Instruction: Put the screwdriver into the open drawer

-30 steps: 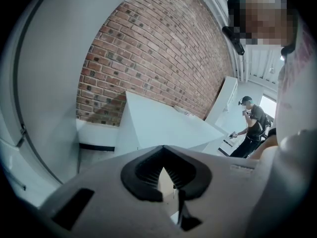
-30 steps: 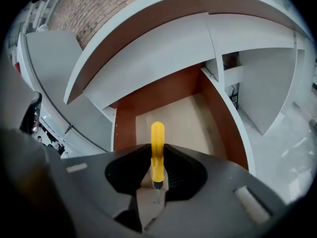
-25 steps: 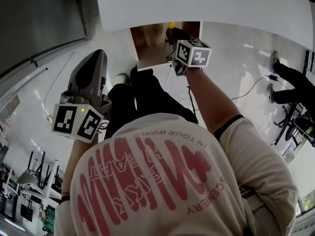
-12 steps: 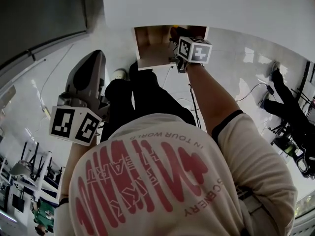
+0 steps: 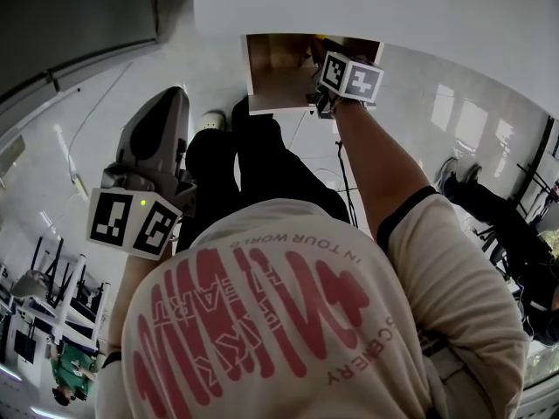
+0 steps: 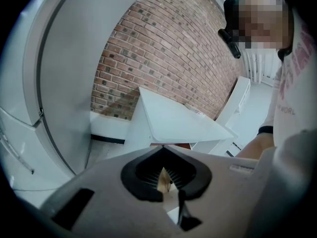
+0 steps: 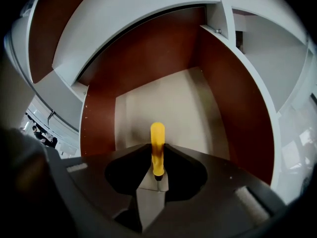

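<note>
The open drawer (image 5: 279, 77) has brown walls and a pale floor (image 7: 168, 103); it sticks out from under a white cabinet at the top of the head view. My right gripper (image 7: 157, 147) is shut on the yellow screwdriver (image 7: 157, 133). It holds the tool handle-forward, pointing steeply down over the drawer floor. From the head view only the right gripper's marker cube (image 5: 351, 77) shows at the drawer's right front corner, and the screwdriver is hidden. My left gripper (image 5: 157, 142) hangs at the left, away from the drawer, with its jaws together and nothing held.
The person's dark trouser legs (image 5: 253, 173) stand just in front of the drawer. A cable (image 5: 342, 177) lies on the white floor to the right, where another person (image 5: 489, 225) is. In the left gripper view, a white cabinet top (image 6: 173, 120) stands before a brick wall (image 6: 168, 48).
My right gripper has sunk toward the drawer with the screwdriver, whose yellow tip no longer shows in the head view. The left gripper has hardly moved.
</note>
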`<state>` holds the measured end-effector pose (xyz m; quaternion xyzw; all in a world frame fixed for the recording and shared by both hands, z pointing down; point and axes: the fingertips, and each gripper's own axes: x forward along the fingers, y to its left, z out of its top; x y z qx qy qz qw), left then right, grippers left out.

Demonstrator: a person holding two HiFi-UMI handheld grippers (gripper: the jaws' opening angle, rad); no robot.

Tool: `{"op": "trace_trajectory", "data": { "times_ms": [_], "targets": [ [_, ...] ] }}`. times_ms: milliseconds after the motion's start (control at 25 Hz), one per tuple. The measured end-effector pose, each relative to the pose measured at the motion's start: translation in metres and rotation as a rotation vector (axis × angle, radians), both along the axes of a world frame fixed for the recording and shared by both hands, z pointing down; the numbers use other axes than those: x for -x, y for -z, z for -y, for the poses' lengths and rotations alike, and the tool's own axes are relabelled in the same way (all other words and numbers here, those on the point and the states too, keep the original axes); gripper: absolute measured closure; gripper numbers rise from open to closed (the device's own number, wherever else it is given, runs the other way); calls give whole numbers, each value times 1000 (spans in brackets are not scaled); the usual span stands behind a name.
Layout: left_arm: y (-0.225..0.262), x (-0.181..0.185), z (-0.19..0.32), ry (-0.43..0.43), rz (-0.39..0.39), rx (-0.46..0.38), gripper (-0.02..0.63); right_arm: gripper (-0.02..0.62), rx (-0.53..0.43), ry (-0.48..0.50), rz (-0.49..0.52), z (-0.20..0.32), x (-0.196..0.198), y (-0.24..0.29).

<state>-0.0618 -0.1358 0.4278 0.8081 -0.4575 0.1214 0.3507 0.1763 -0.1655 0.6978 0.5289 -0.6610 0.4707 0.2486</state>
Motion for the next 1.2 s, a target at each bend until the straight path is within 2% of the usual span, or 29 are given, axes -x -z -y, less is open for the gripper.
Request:
{"op": "trace_trajectory", "data": {
  "times_ms": [240, 680, 1200],
  "targets": [
    [2, 2, -5, 9, 8, 3, 601, 503, 13, -7, -4, 3, -2, -4],
    [-3, 1, -7, 14, 17, 14, 601, 502, 42, -101, 16, 7, -10, -17],
    [-5, 6, -7, 18, 29, 20, 601, 500, 56, -130, 21, 10, -12, -21]
  ]
}}
